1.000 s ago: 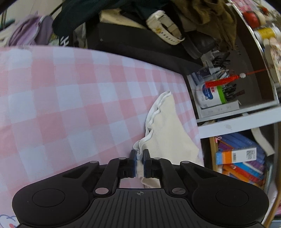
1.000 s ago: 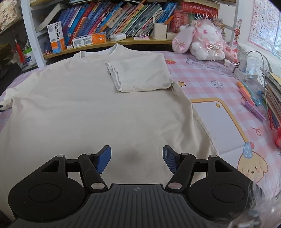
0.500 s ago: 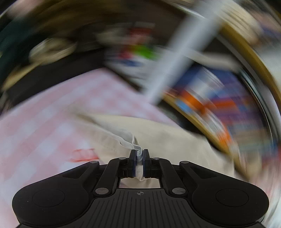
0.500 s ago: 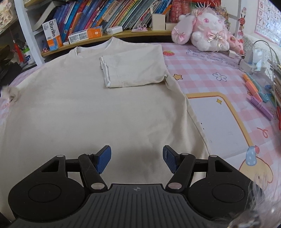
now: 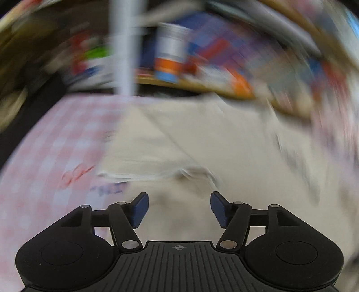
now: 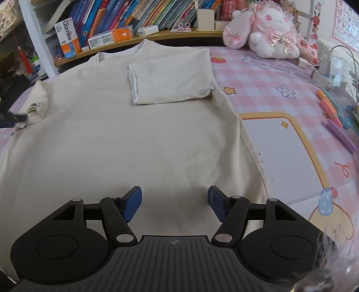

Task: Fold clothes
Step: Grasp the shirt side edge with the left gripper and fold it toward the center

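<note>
Cream cotton fabric fills most of both views: a short-sleeved cream T-shirt point(image 6: 139, 134) lies spread flat on a pink-and-white checked tablecloth point(image 6: 264, 89), neckline toward the far side by a wooden shelf of colourful books point(image 6: 139, 15). The shirt's right-hand sleeve point(image 6: 170, 83) is folded inward over the chest, its white-edged hem running near to far at about the middle of the shirt. The left-hand sleeve point(image 6: 37, 105) lies bunched and partly turned in at the shirt's left edge, and a dark blurred gripper tip shows just beside it at the left border of the right wrist view. The right gripper point(image 6: 174, 203) hovers over the near, lower part of the shirt with its blue-padded jaws standing wide apart; only flat cloth shows in the gap, and whether the pads touch it cannot be told. The left gripper point(image 5: 179, 207) appears in a heavily motion-blurred view; its jaws have just been opening and now stand well apart, with nothing pinched between them. The sleeve's white hem point(image 5: 157, 176) lies crumpled on the shirt just beyond the pads, farther off than the fingertips, with checked cloth to the left of it. A white-and-pink plush rabbit point(image 6: 264, 33) sits at the far right of the table, and coloured pens point(image 6: 336, 119) lie along the right edge.
</note>
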A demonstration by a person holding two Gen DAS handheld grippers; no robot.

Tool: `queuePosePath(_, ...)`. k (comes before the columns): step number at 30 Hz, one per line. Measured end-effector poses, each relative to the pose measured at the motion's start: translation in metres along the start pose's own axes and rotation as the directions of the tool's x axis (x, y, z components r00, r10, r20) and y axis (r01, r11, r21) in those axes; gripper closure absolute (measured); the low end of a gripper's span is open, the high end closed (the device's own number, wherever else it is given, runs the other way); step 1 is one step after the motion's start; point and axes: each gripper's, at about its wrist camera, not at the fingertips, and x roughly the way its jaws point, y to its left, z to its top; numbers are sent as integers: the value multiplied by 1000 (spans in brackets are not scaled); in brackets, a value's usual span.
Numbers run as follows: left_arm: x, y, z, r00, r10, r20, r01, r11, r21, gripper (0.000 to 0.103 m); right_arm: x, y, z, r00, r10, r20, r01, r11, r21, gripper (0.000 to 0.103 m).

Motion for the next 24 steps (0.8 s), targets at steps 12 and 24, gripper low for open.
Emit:
queuePosePath(12,37,76,30,989,141,-54,-150,913,-378,70,-1,-1,-2,1000,-3,0,3,1000,-21,38)
queuePosePath(24,42,-41,106,972,-221,75,225,973,-54,89,-2,-10,-3,999,-31,20,30,999,29,38)
